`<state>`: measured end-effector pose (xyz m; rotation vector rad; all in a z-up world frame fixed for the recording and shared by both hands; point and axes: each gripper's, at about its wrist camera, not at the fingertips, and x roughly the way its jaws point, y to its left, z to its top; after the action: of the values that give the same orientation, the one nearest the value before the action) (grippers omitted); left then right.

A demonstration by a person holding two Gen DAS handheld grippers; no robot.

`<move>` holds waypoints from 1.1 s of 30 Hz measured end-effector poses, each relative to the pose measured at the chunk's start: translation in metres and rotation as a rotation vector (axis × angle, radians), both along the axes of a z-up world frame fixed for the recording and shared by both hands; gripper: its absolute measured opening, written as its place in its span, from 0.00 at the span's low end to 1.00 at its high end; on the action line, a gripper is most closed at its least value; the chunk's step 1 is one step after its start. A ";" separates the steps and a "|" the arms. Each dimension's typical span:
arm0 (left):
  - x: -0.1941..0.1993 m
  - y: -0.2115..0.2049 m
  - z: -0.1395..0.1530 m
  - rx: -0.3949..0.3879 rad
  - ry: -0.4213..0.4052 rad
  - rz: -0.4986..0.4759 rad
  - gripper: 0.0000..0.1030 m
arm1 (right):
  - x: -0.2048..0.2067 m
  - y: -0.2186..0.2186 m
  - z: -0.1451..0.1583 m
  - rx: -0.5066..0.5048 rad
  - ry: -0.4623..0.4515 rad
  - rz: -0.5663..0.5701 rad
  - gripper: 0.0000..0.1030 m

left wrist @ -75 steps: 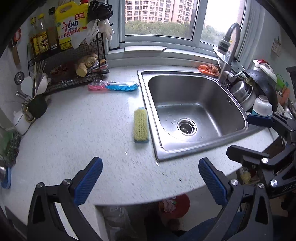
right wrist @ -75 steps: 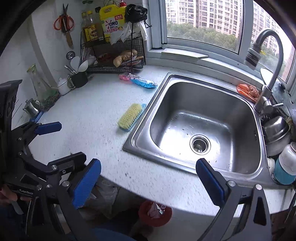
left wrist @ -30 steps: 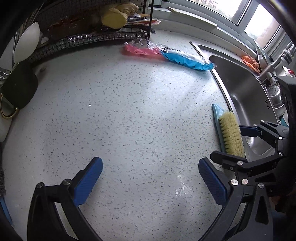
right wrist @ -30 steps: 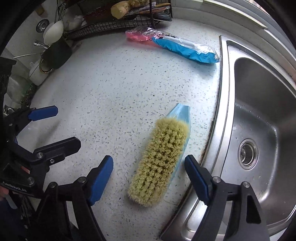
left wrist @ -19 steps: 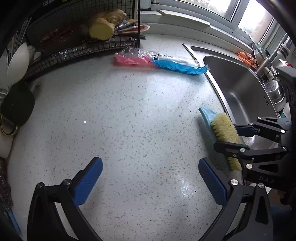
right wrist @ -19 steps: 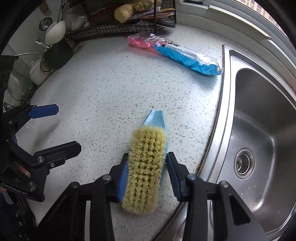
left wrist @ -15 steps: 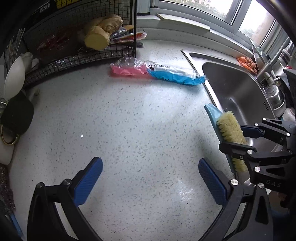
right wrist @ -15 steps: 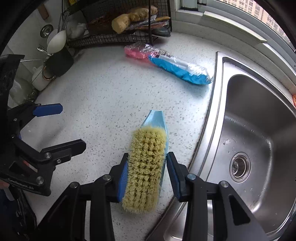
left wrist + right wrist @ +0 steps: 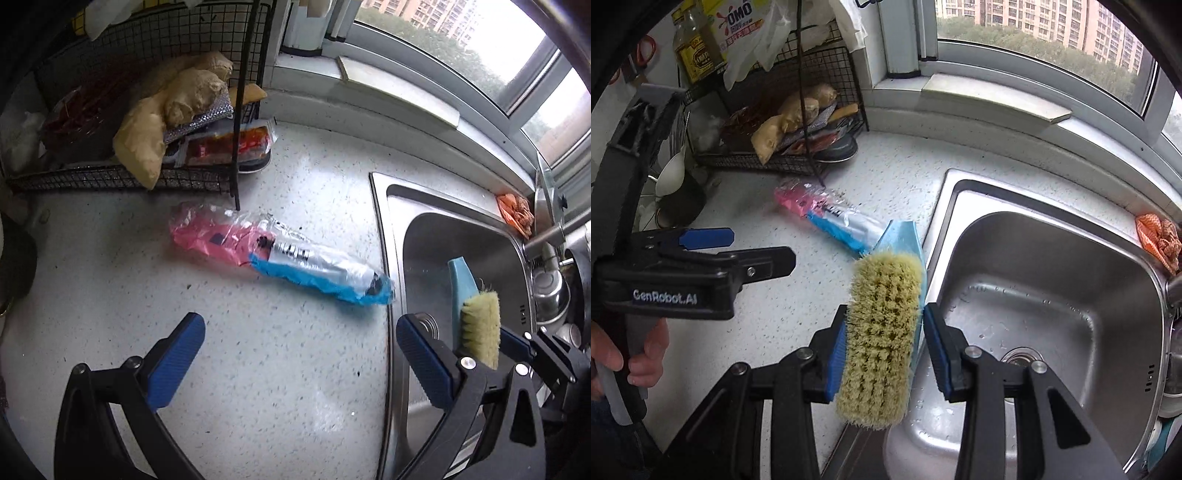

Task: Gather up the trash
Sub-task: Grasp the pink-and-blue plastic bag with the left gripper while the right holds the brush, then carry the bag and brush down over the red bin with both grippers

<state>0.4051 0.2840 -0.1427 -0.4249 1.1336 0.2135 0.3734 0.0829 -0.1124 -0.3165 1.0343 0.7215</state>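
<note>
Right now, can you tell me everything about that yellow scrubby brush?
The scrub brush has a thick pad of pale yellow bristles, worn and fuzzy at the edges, on a light blue back that looks like plastic and narrows to a flat blue handle end. It is lifted off the counter, bristles facing the camera, handle end pointing away. The right gripper is shut on it, one blue pad pressing each long side. It hangs above the edge where the speckled counter meets the steel sink, touching nothing else.

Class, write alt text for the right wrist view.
The right tool grips a yellow-bristled scrub brush above the sink's edge. Behind it, a pink and blue plastic wrapper lies on the speckled counter; the open left tool is alongside.
</note>
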 end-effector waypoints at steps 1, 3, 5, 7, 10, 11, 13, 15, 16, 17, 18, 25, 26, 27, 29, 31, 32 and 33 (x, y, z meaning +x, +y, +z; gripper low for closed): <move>0.008 0.001 -0.003 0.001 0.012 0.020 1.00 | 0.004 -0.003 -0.002 0.003 0.002 -0.001 0.36; 0.020 0.003 -0.010 -0.007 0.035 0.059 1.00 | 0.017 -0.003 -0.003 0.004 0.012 -0.007 0.36; 0.033 0.008 -0.022 -0.013 0.069 0.117 1.00 | 0.020 -0.003 -0.008 0.004 0.019 -0.006 0.36; 0.043 0.011 -0.032 -0.025 0.088 0.152 1.00 | 0.029 -0.007 -0.010 0.005 0.029 -0.005 0.36; 0.053 0.013 -0.047 -0.024 0.119 0.201 1.00 | 0.039 -0.011 -0.015 0.004 0.049 -0.009 0.36; 0.056 0.013 -0.051 -0.021 0.130 0.210 1.00 | 0.041 -0.012 -0.017 0.005 0.057 -0.010 0.36; 0.061 0.013 -0.059 -0.017 0.153 0.222 1.00 | 0.043 -0.014 -0.019 0.003 0.068 -0.017 0.36; 0.063 0.013 -0.064 -0.015 0.163 0.231 0.90 | 0.046 -0.018 -0.022 0.002 0.081 -0.022 0.36; 0.065 0.013 -0.068 -0.015 0.169 0.227 0.88 | 0.048 -0.019 -0.021 0.004 0.085 -0.023 0.36; 0.066 0.011 -0.068 0.014 0.160 0.221 0.87 | 0.050 -0.019 -0.022 0.007 0.087 -0.023 0.36; 0.067 0.010 -0.069 0.024 0.155 0.215 0.86 | 0.051 -0.021 -0.021 0.010 0.087 -0.024 0.36; 0.046 0.005 -0.065 0.047 0.148 0.178 0.35 | 0.053 -0.029 -0.023 0.043 0.100 -0.053 0.36; 0.041 0.005 -0.063 0.034 0.147 0.173 0.28 | 0.051 -0.030 -0.023 0.044 0.103 -0.055 0.36; 0.034 0.006 -0.063 0.023 0.144 0.161 0.21 | 0.050 -0.031 -0.024 0.047 0.104 -0.057 0.36; 0.025 0.004 -0.064 -0.003 0.137 0.139 0.16 | 0.047 -0.032 -0.024 0.050 0.106 -0.057 0.36; 0.011 -0.001 -0.066 -0.026 0.128 0.120 0.14 | 0.040 -0.033 -0.022 0.054 0.099 -0.056 0.36; 0.004 -0.004 -0.066 -0.030 0.125 0.114 0.12 | 0.036 -0.035 -0.020 0.055 0.092 -0.056 0.36; -0.006 -0.009 -0.066 -0.033 0.119 0.098 0.12 | 0.030 -0.037 -0.018 0.056 0.084 -0.057 0.36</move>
<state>0.3987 0.2752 -0.2085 -0.5024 1.2353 0.3095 0.4035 0.0463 -0.1303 -0.2093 1.0960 0.7160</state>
